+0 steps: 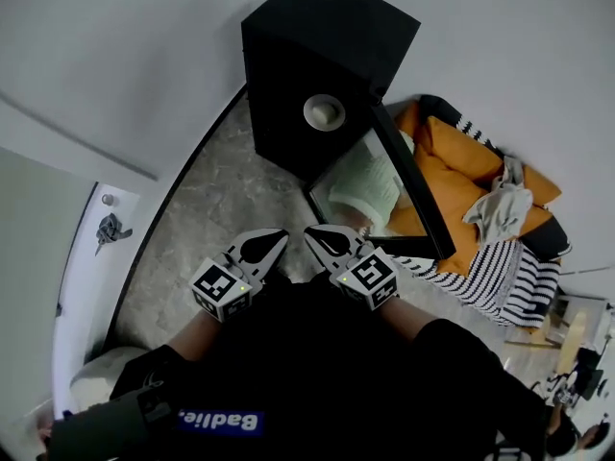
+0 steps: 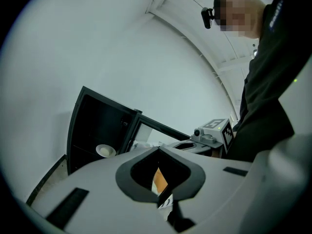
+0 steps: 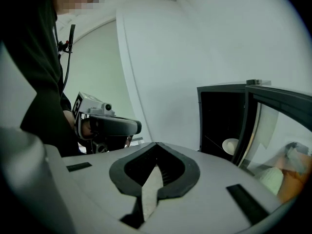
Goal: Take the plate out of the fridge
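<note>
White and round, the single plate point(image 1: 324, 111) lies flat, face up, on a shelf inside the one black fridge point(image 1: 288, 75), whose glass door point(image 1: 370, 181) stands open; being round, it shows no long axis. Two grippers point toward the fridge, well apart from the plate. The left gripper point(image 1: 275, 240) and the right gripper point(image 1: 316, 235) each have their fingers pressed together on nothing.

My left white-and-black two-jaw gripper point(image 1: 278, 236) has its jaws together, nothing between them. My right white-and-black two-jaw gripper point(image 1: 311, 230) is likewise closed and empty. Both side by side, tips near, angled slightly down.
</note>
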Action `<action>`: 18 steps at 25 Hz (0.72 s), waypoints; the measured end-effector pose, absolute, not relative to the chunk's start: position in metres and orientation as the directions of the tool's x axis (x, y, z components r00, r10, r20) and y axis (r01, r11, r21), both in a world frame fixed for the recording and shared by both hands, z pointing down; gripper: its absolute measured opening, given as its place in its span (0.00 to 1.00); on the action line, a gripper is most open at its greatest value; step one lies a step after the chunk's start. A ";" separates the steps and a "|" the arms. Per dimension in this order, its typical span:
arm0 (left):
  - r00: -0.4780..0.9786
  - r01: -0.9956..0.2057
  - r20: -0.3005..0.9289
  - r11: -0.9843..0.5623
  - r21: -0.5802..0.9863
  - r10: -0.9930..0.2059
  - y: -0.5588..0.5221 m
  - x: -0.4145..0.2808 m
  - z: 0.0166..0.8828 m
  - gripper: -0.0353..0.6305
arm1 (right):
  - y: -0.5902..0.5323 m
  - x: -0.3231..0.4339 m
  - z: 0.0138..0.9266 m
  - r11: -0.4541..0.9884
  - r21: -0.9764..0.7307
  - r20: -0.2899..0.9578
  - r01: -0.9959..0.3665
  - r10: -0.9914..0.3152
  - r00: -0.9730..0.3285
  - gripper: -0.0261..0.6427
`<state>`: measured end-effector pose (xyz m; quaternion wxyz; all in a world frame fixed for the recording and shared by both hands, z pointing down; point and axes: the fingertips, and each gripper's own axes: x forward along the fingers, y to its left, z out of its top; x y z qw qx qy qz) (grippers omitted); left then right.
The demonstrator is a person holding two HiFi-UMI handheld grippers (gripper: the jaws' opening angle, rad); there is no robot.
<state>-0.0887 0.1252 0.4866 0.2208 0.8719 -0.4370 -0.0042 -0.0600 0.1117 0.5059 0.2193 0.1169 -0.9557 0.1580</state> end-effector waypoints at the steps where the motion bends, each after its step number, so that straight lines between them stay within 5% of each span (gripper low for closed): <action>1: 0.624 -0.755 0.183 -0.525 0.393 -0.760 0.122 -0.089 0.487 0.06 | 0.109 -0.059 0.506 0.919 -0.249 0.461 -0.306 -0.165 -0.872 0.06; 18: 0.612 -0.778 0.250 -0.514 0.362 -0.750 0.059 -0.072 0.479 0.06 | 0.046 -0.050 0.491 0.909 -0.292 0.378 -0.299 -0.177 -0.909 0.06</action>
